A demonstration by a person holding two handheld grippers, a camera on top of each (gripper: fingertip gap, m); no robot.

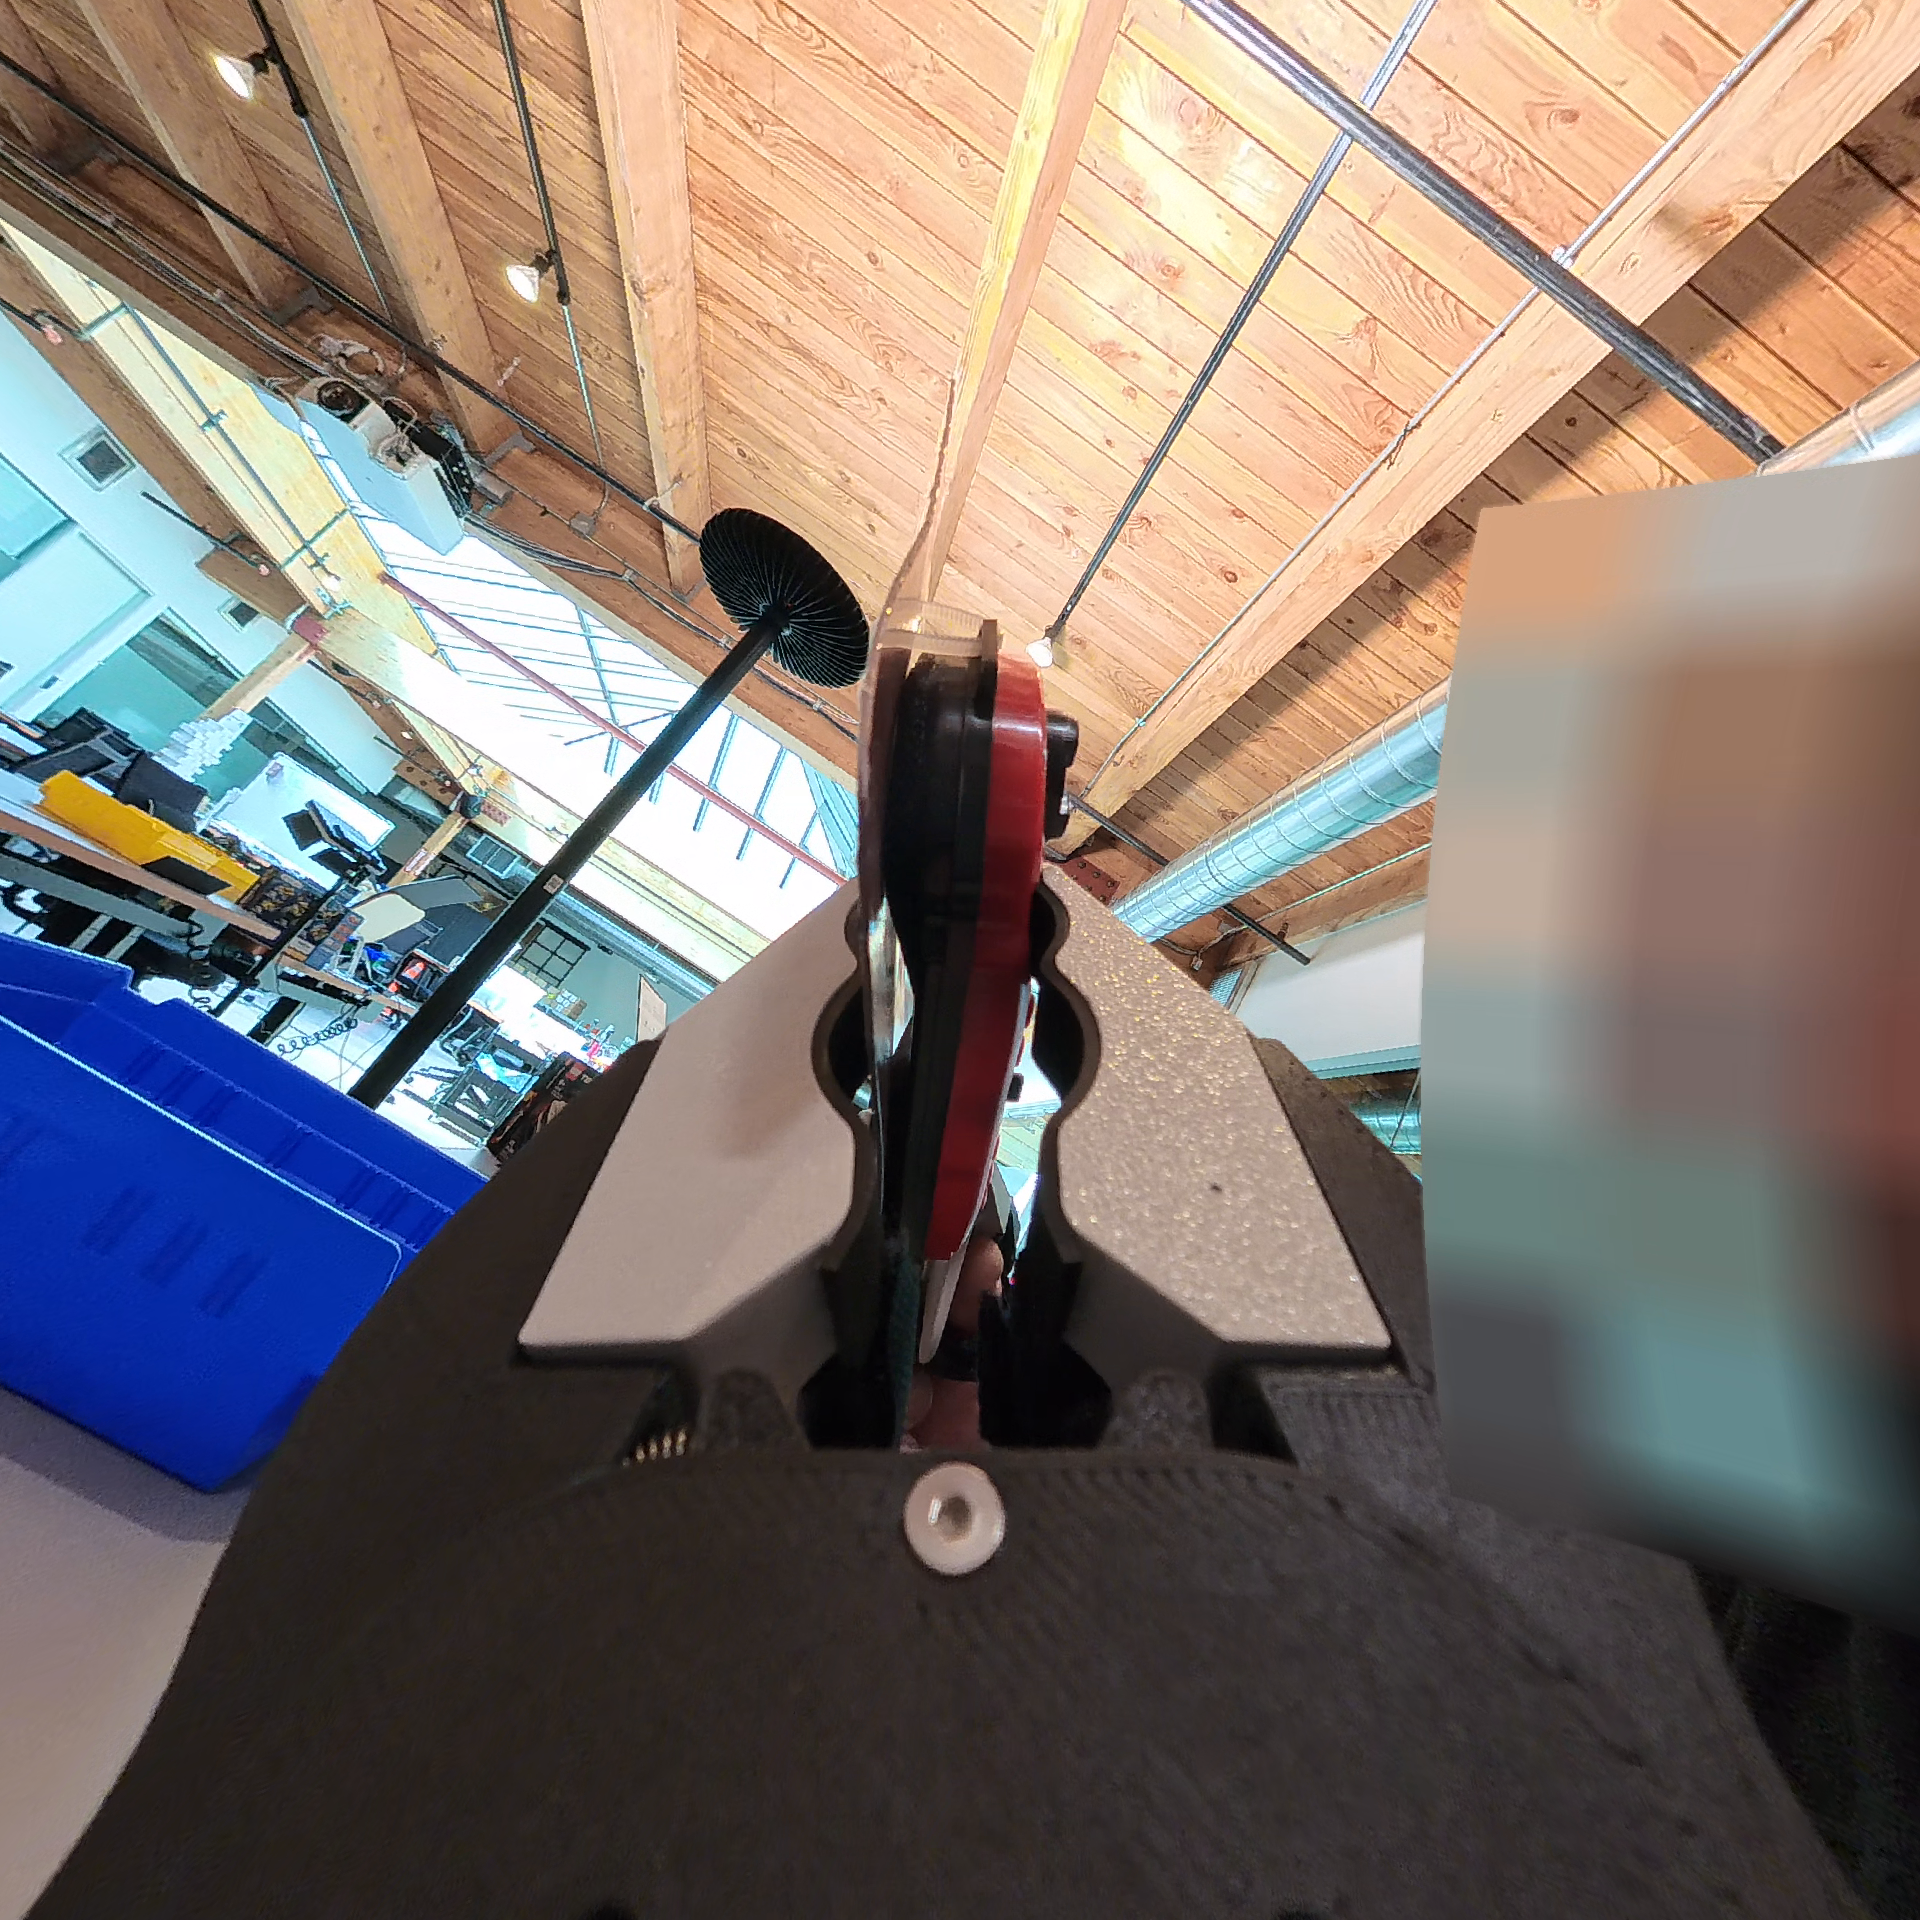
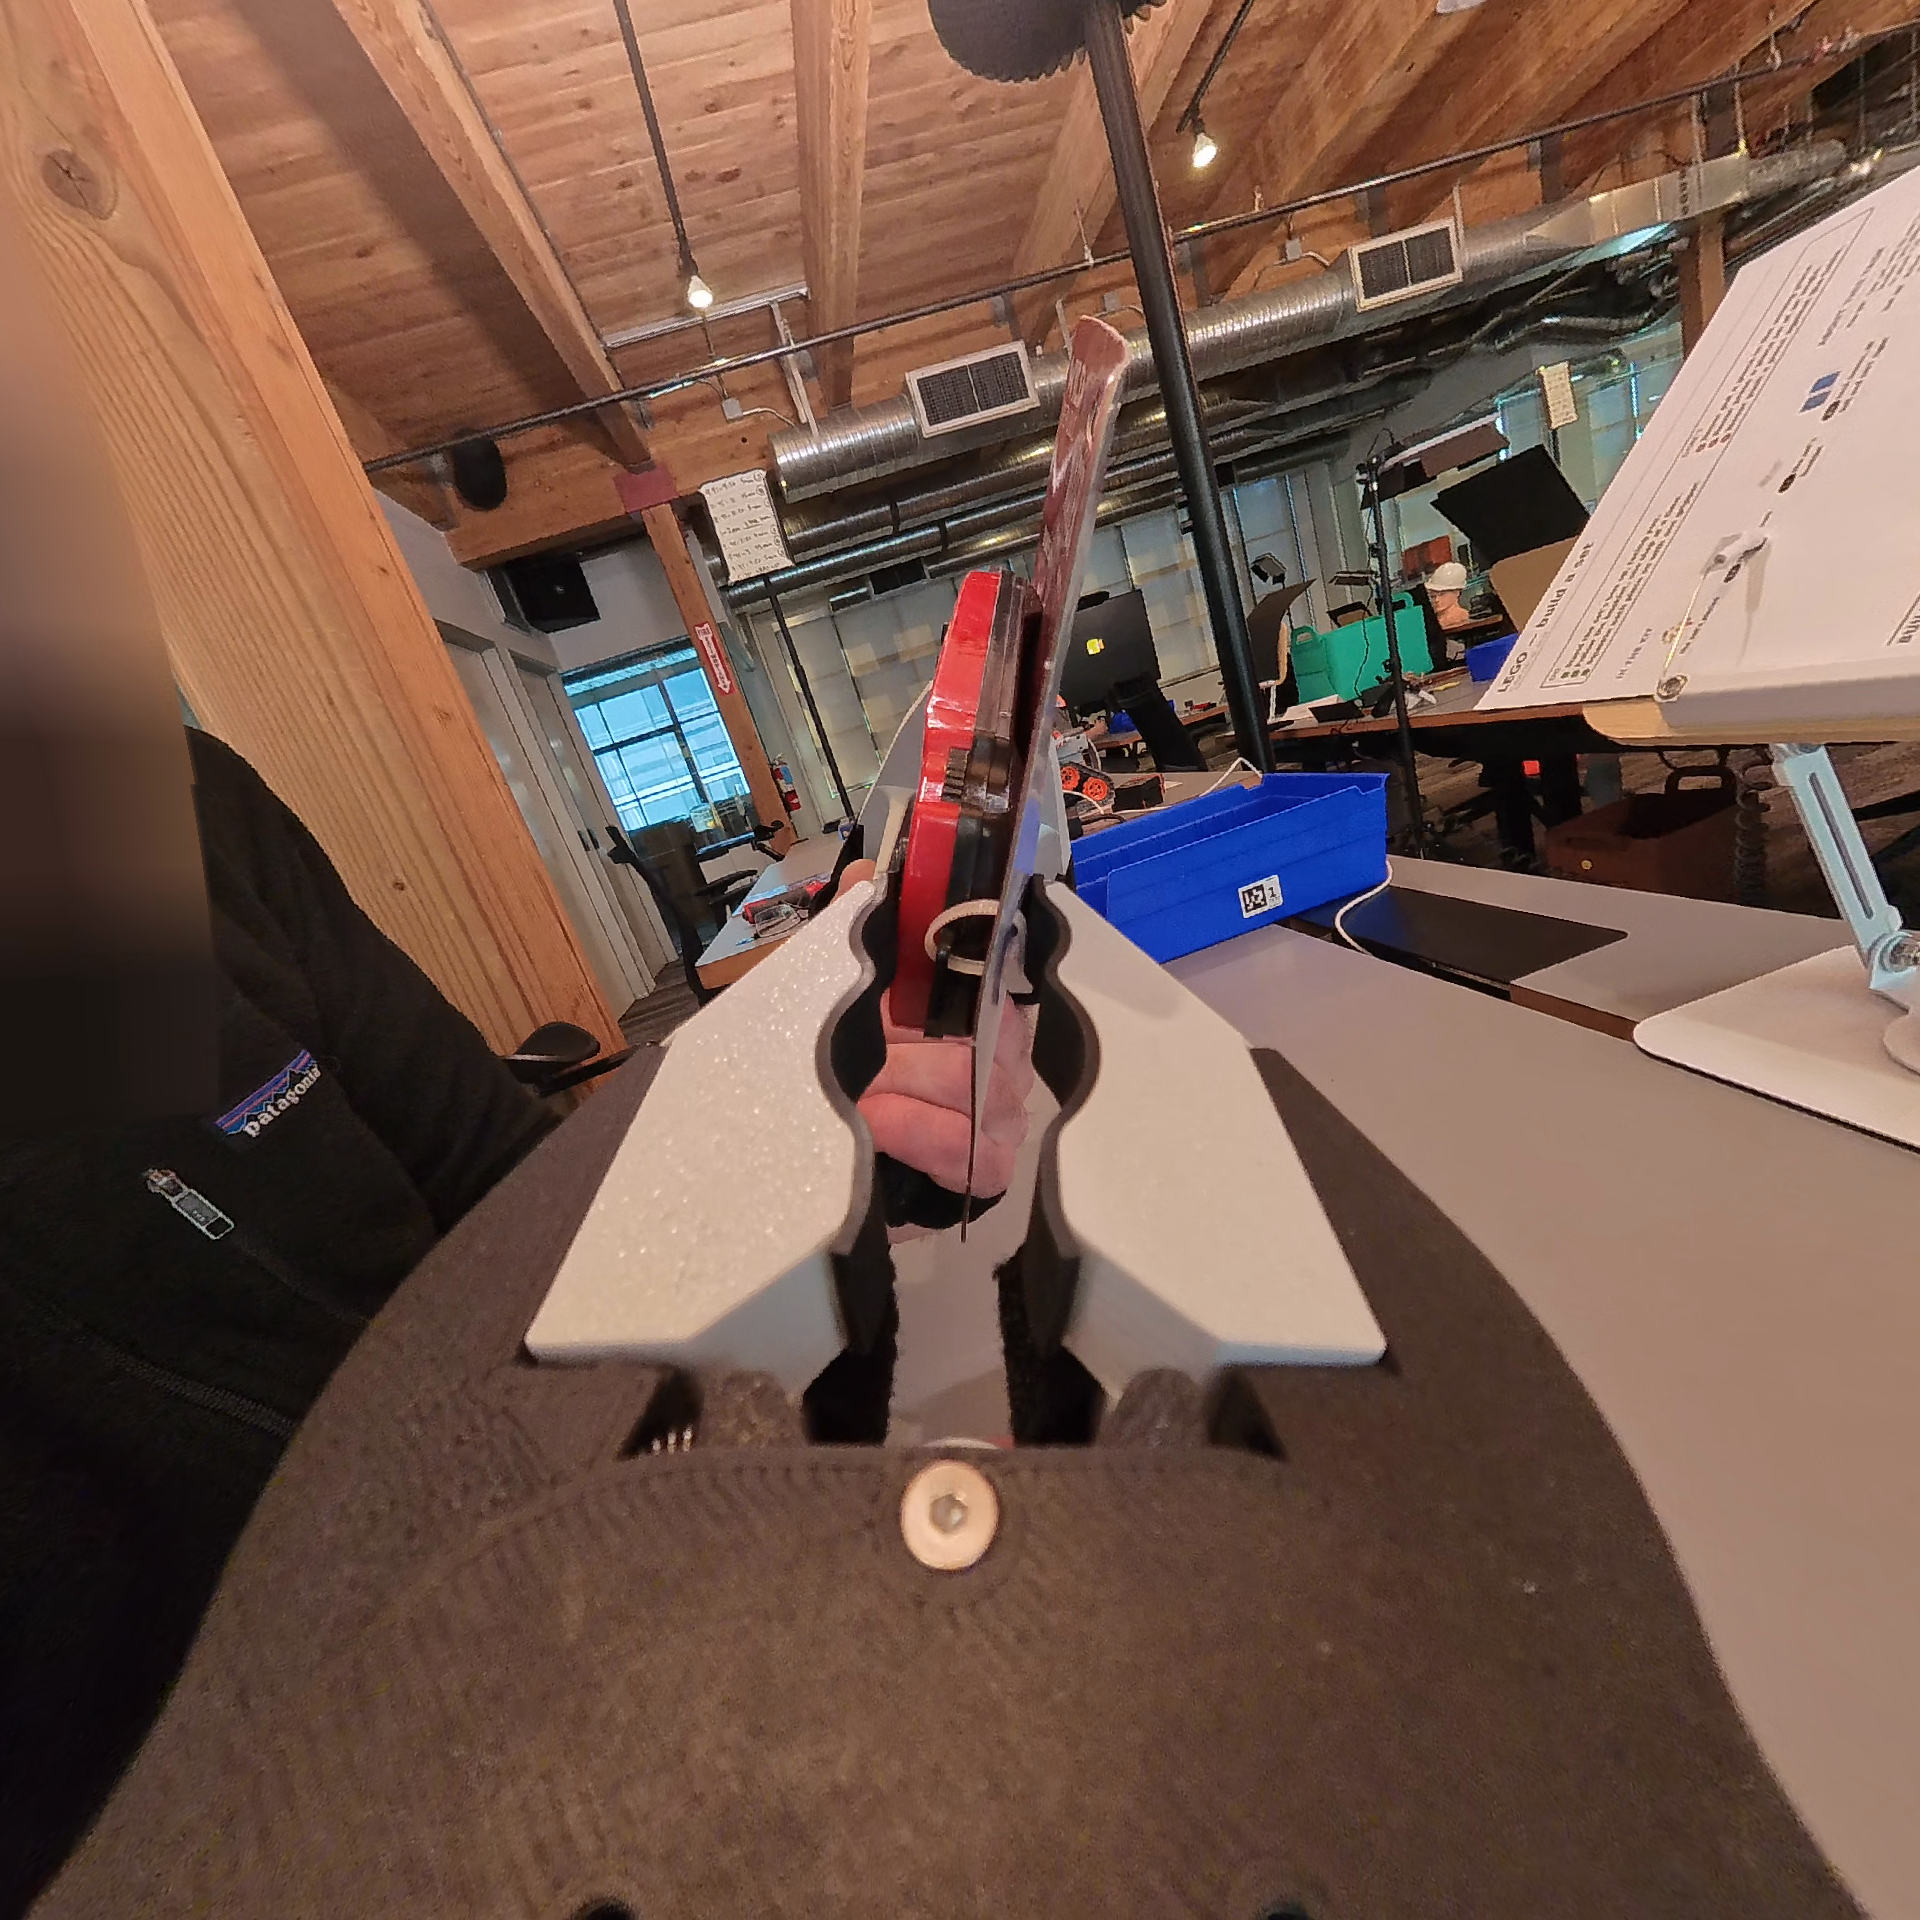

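Both grippers hold one packaged toy. It is a red and black piece (image 1: 997, 831) under a clear blister (image 1: 899, 748) on a card. My left gripper (image 1: 961, 997) points up at the wooden ceiling, jaws shut on the pack's lower part. In the right wrist view the pack (image 2: 951, 727) stands edge-on with its card back (image 2: 1075, 488) rising above it. My right gripper (image 2: 961, 935) is shut on its lower end. A hand (image 2: 935, 1122) and grey fingers (image 2: 899, 769) of the other gripper show just behind the pack.
A blue bin (image 2: 1236, 842) stands on the grey table (image 2: 1558, 1195) and shows at the left wrist view's lower left (image 1: 187, 1247). A black pole (image 2: 1174, 416) rises behind. A white stand with a printed sheet (image 2: 1766, 499) is at right. A person's black jacket (image 2: 208, 1247) is at left.
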